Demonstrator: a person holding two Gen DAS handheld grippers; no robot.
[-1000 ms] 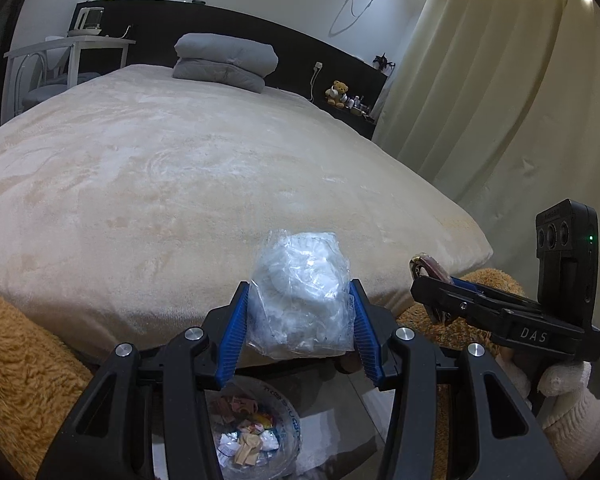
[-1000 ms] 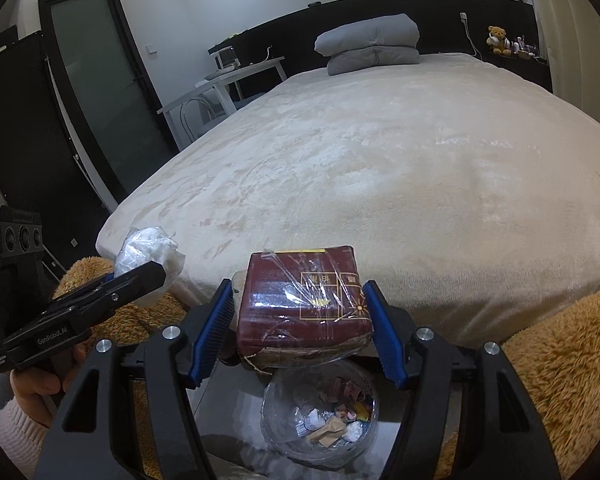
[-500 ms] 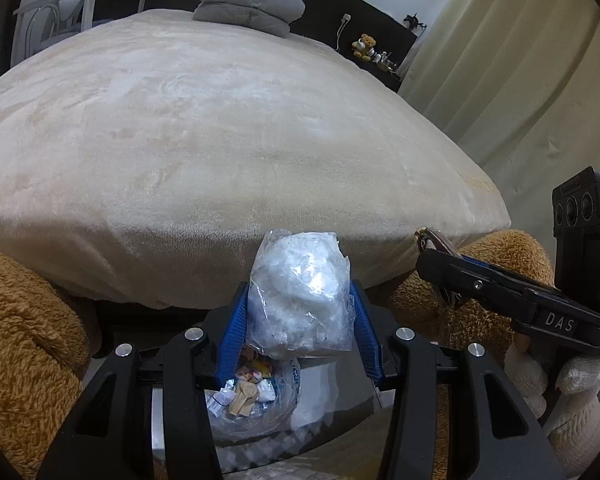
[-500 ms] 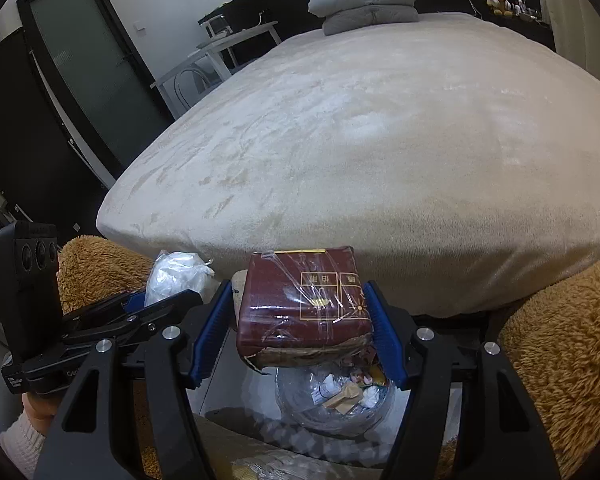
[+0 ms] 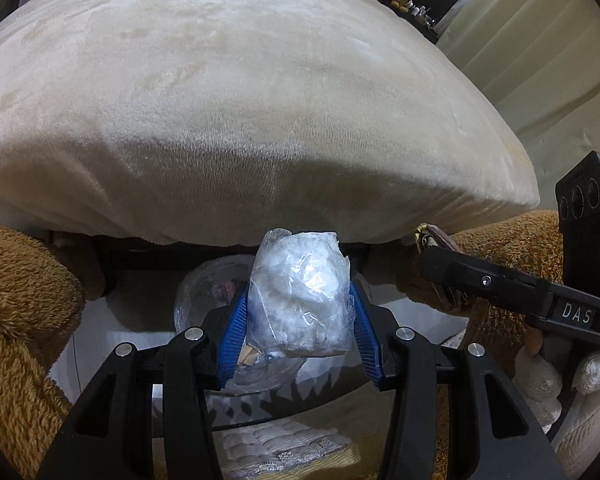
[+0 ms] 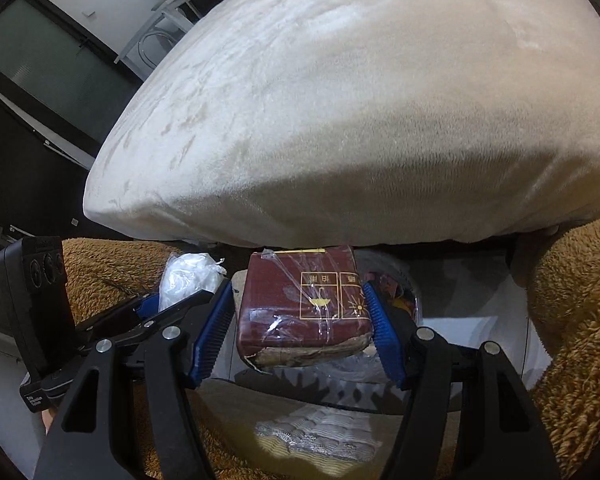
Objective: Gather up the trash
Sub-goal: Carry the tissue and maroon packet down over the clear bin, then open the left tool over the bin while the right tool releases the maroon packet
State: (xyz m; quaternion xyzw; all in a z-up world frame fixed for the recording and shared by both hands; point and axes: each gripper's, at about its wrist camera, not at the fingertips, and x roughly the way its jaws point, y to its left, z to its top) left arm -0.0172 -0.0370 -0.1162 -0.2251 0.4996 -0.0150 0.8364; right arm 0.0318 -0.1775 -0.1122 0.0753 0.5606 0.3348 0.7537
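Left wrist view: my left gripper (image 5: 298,322) jaws clamp the crumpled plastic bag (image 5: 300,300), right gripper (image 6: 298,326) jaws the maroon carton (image 6: 304,312); centre each over the clear-lined bin (image 5: 204,296) before spreading the jaws.

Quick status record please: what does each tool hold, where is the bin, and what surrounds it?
left tool: shut on clear plastic bag of white crumpled material
right tool: shut on maroon packet, wrapped in torn clear film
bin: clear-lined, below both tools, some trash already inside
position: both items held over the bin, not yet dropped
surroundings: beige bed ahead, brown fuzzy fabric on either side
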